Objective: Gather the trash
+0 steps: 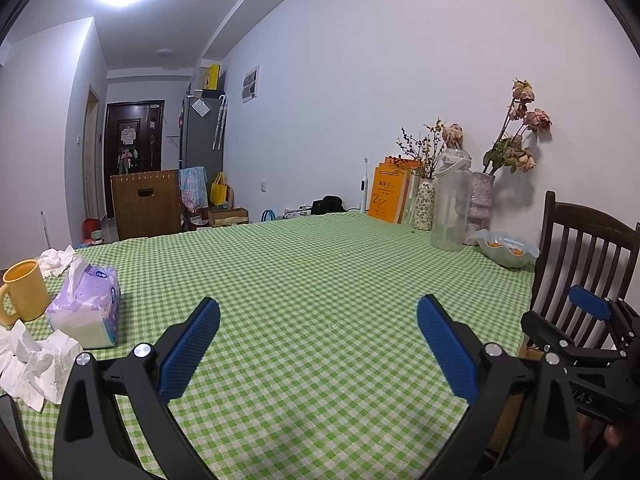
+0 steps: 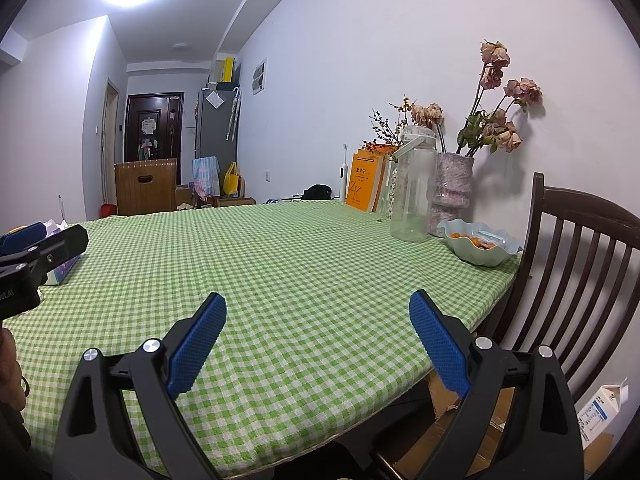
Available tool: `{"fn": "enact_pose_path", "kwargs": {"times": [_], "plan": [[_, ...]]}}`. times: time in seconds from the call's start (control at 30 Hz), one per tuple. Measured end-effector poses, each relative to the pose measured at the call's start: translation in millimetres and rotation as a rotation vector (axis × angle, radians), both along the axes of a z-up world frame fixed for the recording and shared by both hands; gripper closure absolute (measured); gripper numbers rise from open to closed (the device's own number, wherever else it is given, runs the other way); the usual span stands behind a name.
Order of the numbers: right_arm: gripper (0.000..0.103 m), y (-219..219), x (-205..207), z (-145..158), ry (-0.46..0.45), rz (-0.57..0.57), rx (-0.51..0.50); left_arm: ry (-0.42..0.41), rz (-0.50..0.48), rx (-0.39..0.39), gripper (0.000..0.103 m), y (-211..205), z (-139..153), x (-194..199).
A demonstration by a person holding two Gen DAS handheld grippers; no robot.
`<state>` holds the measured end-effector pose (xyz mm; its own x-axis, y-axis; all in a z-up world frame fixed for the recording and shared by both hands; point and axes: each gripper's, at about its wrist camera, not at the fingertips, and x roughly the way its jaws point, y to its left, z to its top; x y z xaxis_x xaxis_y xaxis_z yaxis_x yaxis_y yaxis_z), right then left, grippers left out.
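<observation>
Both tools share one build. The left gripper [image 1: 318, 344] has two black plastic arms with triangular cut-outs, round silver screw heads at the pivots, and blue pads [image 1: 191, 350] with a fine knurled texture lining the inner faces. The right gripper [image 2: 318, 340] has the same black frame, silver screws and blue textured pads [image 2: 438, 344], and pale lettering runs along its black body

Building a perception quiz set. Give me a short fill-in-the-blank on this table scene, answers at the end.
1. The left gripper has its jaws ____.
2. The mug beside the tissue pack is ____ in colour.
3. The crumpled tissues lie on the ____ side of the left wrist view.
4. The tablecloth is checked white and ____.

Answers: open; yellow; left; green
</observation>
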<state>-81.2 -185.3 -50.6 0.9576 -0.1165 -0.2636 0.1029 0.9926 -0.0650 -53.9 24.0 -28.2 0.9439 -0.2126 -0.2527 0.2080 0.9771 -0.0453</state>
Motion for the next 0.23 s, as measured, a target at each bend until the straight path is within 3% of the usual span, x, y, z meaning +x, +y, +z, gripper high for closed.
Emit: {"fn": "enact_pose_path", "kwargs": {"times": [0.23], "plan": [[0.014, -0.4, 0.1, 0.7, -0.005, 0.000, -0.001, 0.008, 0.012, -0.008, 0.007, 0.3, 2.8, 3.1]]}}
